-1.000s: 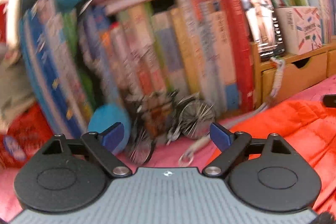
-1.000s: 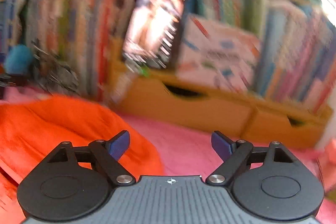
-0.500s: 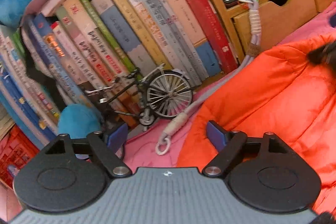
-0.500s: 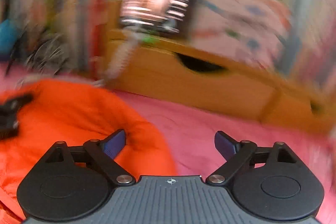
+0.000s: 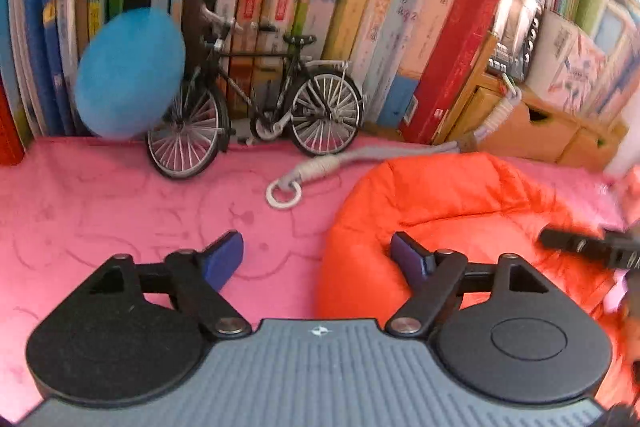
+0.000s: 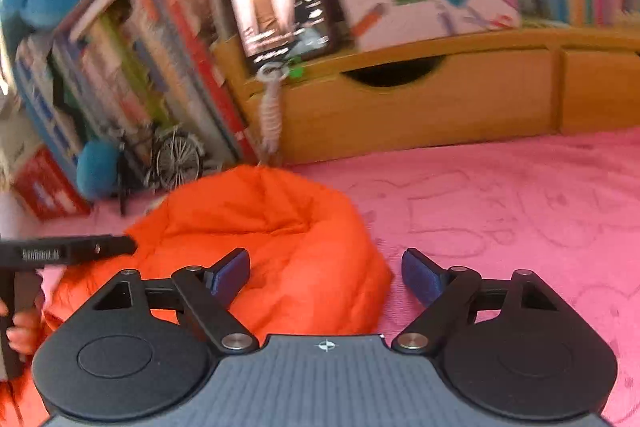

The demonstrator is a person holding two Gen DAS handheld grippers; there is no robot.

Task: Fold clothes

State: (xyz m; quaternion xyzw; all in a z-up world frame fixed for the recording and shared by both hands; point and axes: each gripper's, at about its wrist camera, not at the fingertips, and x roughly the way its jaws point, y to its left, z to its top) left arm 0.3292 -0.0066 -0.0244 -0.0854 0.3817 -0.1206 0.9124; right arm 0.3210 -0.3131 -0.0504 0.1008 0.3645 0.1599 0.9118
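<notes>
An orange puffy garment (image 5: 460,211) lies bunched on the pink cloth (image 5: 100,211). In the left wrist view my left gripper (image 5: 318,253) is open and empty, low over the garment's left edge, with its right finger above the orange fabric. In the right wrist view the same garment (image 6: 272,227) fills the lower left. My right gripper (image 6: 326,273) is open and empty, straddling the garment's right edge, its left finger over the fabric. Each view shows part of the other gripper at its side.
A row of books (image 5: 320,7) stands at the back with a model bicycle (image 5: 256,107) and a blue plush ball (image 5: 128,79) in front. A grey cord with a white ring (image 5: 284,193) lies near the garment. Wooden drawers (image 6: 420,99) back the right side.
Both grippers have tilted down and come lower over the garment. The left view swung from the bookshelf to the pink cloth. Both stayed open.
</notes>
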